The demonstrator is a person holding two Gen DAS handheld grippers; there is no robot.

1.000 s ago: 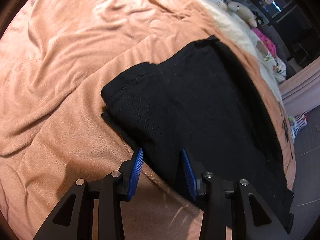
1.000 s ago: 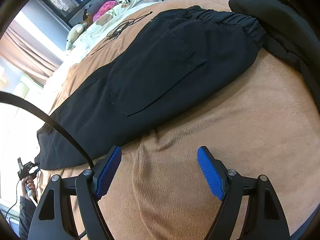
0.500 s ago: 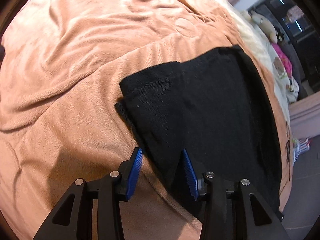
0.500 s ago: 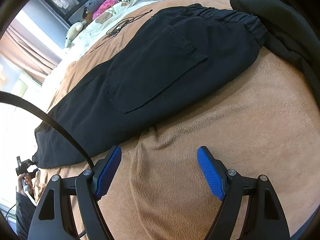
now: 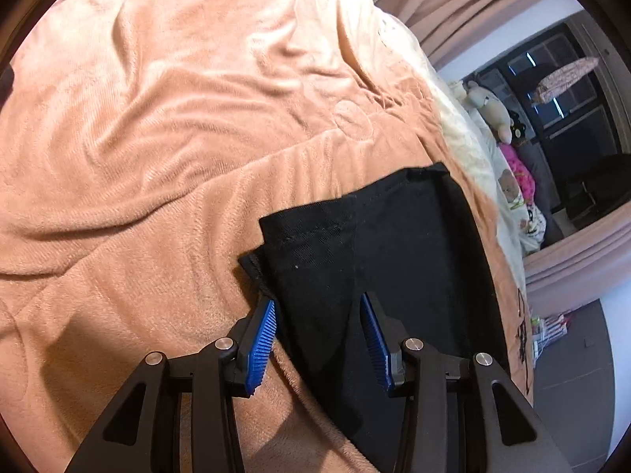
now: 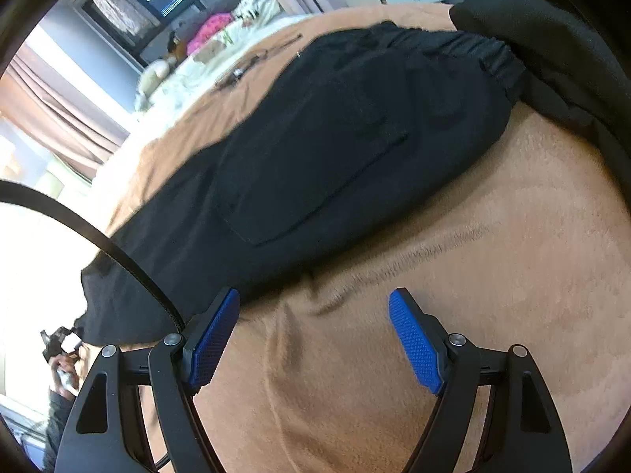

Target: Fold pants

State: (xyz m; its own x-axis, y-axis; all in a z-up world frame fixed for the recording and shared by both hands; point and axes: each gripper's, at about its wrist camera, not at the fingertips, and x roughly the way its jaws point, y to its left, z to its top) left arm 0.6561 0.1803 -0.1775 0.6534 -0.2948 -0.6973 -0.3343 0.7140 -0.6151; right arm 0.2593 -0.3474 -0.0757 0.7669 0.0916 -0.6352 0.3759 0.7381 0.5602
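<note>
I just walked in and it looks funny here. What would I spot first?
First, the black pants spread long across the orange-brown blanket. Next, blue fingertips of the left hand-held gripper at the pant hems, fabric between them. Far behind, stuffed toys sit.

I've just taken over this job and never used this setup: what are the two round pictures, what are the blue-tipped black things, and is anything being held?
There is no robot arm. A person carries a two-finger claw in each hand, with a wide-angle camera looking along its fingers. One picture comes from the left claw, the other from the right claw. Black pants lie flat on a tan blanket covering a bed. The left claw's blue pads straddle the pant-leg hem, the cloth between them but not visibly pinched. The right claw is wide open above bare blanket beside the pants, holding nothing. Another dark garment lies past the waistband.
</note>
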